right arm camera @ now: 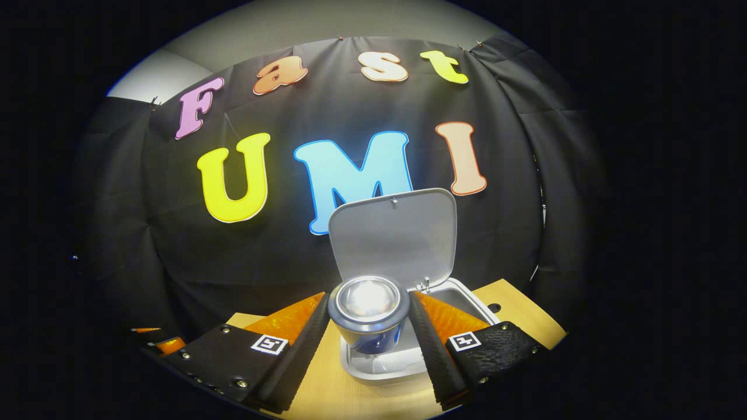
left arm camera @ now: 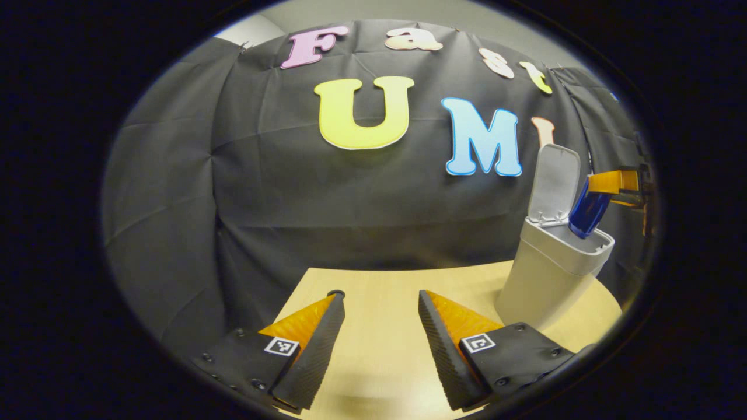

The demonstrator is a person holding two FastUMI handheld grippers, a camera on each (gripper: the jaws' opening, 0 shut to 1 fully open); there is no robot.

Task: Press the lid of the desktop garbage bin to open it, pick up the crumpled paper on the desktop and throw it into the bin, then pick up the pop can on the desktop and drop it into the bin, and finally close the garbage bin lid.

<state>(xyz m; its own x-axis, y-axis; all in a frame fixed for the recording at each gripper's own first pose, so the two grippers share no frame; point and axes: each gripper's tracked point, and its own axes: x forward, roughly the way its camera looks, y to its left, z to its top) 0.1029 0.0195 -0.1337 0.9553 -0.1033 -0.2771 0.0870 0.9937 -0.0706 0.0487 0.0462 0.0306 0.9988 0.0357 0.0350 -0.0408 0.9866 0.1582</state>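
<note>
Grey plastic bin [right arm camera: 408, 356] stands on the table [left arm camera: 373, 350] with its lid [right arm camera: 392, 239] up at twelve o'clock of our right gripper [right arm camera: 369, 332]. That gripper pinches the pop can [right arm camera: 369, 318] directly above the mouth, axis tilted downward (release looks next). Our left gripper [left arm camera: 382, 338] idles agape, empty, the bin at two o'clock.

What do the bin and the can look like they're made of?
The bin looks like matte pale plastic, with smooth moulded walls and a hinged lid. The pop can, held between the right gripper fingers, looks like metal: its domed bare end shines.
</note>
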